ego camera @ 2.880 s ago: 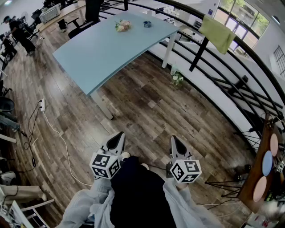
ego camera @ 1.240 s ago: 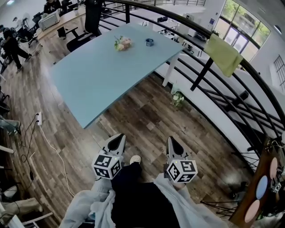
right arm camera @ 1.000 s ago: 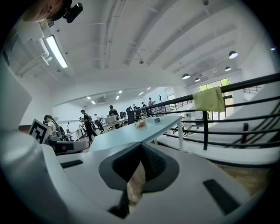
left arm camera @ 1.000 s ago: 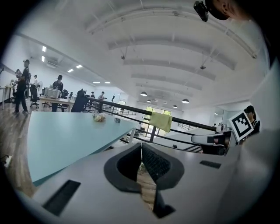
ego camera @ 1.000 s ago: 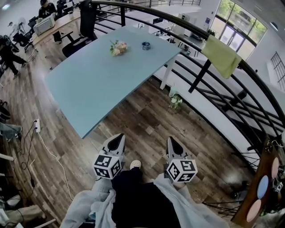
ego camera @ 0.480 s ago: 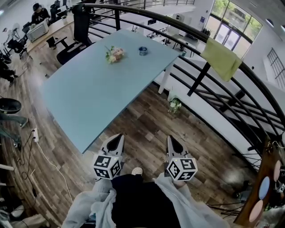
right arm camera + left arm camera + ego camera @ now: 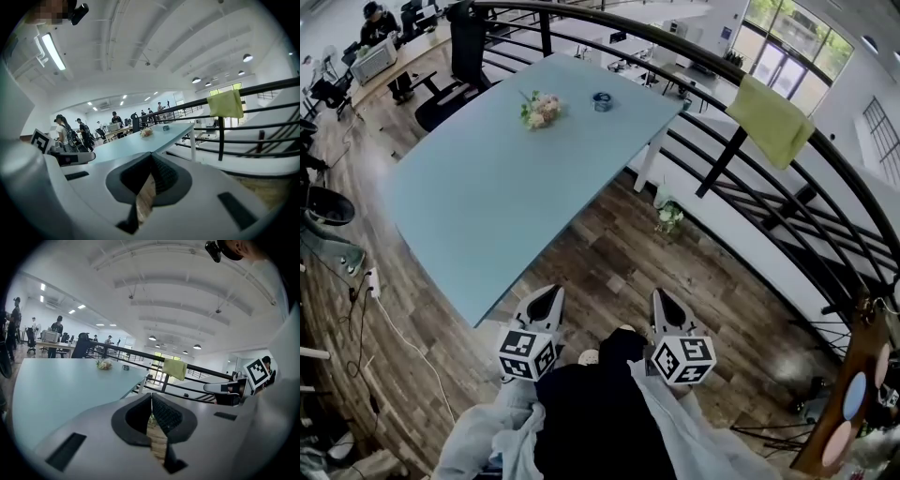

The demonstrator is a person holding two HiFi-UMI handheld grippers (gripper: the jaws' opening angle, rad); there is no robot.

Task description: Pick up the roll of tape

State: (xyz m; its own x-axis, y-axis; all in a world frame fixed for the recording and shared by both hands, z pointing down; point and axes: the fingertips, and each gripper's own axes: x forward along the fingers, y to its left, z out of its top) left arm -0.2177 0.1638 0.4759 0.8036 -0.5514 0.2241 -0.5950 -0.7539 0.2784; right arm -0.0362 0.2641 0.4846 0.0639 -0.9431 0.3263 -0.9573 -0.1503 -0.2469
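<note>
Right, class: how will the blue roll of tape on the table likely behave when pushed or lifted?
The roll of tape looks small beside the flower bunch, so probably light. It seems to lie flat on the smooth table, so a push would likely slide it, not roll it.

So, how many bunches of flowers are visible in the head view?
2. One bunch lies on the blue table, near the roll of tape; the other bunch is on the floor by the table leg. The table may hide more.

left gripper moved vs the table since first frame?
Yes. The left gripper has advanced toward the table; the table's near corner now sits beside it, formerly well ahead.
</note>
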